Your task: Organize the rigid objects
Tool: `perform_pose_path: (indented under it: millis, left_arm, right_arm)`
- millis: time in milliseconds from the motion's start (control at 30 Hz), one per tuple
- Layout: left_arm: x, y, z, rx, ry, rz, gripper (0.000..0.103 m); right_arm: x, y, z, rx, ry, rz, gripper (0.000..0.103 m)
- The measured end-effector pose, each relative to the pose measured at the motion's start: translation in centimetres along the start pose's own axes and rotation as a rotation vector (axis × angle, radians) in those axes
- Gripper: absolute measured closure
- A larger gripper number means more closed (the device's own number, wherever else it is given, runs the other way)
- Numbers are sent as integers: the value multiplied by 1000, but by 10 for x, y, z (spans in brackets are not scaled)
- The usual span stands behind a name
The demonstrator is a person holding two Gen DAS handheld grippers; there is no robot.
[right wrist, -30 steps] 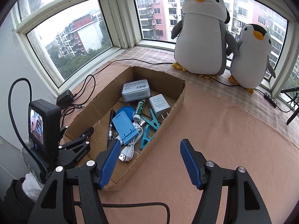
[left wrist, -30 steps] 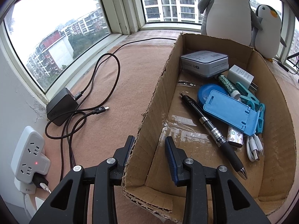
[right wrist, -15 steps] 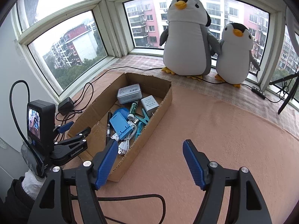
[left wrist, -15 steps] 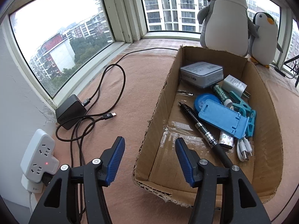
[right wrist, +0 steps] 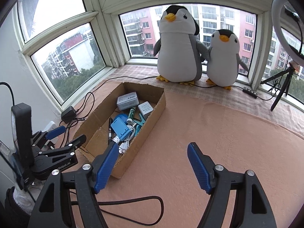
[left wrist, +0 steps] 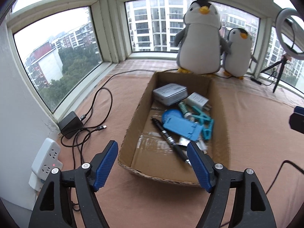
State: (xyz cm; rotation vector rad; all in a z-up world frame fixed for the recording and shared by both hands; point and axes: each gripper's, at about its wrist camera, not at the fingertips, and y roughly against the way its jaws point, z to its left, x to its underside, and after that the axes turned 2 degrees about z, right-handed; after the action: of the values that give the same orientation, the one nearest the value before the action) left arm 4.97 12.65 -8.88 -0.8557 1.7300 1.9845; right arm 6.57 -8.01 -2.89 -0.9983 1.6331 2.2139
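A cardboard box (left wrist: 133,114) (right wrist: 157,112) lies on the pink cloth. It holds a grey tin (left wrist: 170,93) (right wrist: 127,101), a white charger (left wrist: 197,100) (right wrist: 145,108), a blue phone stand (left wrist: 182,127) (right wrist: 119,128), a black pen (left wrist: 167,138) (right wrist: 109,131), teal clips (left wrist: 205,121), a green tube (left wrist: 183,108) and a white cable (right wrist: 126,144). My left gripper (left wrist: 152,165) is open and empty, just before the box's near end. My right gripper (right wrist: 152,165) is open and empty over the cloth, right of the box.
Two plush penguins (left wrist: 201,38) (right wrist: 178,43) stand behind the box by the window. A black adapter (left wrist: 70,123) with cables and a white power strip (left wrist: 45,159) lie left of the box. A ring light tripod (right wrist: 281,83) stands at the far right. A black cable (right wrist: 133,209) loops near me.
My left gripper let go of the box's left wall, opened wide and pulled back and up. My right gripper also drew back from the box, still open.
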Motion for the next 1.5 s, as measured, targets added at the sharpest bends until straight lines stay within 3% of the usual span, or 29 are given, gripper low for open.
perform_pose_path:
  millis: [300,667,933,1500]
  left_arm:
    - [-20,64,-27,64,-36,-122,16]
    - [-28,109,-40,116,-58,-191,14]
    - [-18,124,-45,131,-67,-199,12]
    - [-16,128,-38,104,-51,-202,12]
  right_arm:
    - [3,52,-10,28,-52,-104,26]
    - [10,93,-11,63,-77,-186,21]
    - [28,110,-8,109,-82,-221,18]
    - [33,115,-9,109,-87,-228,18]
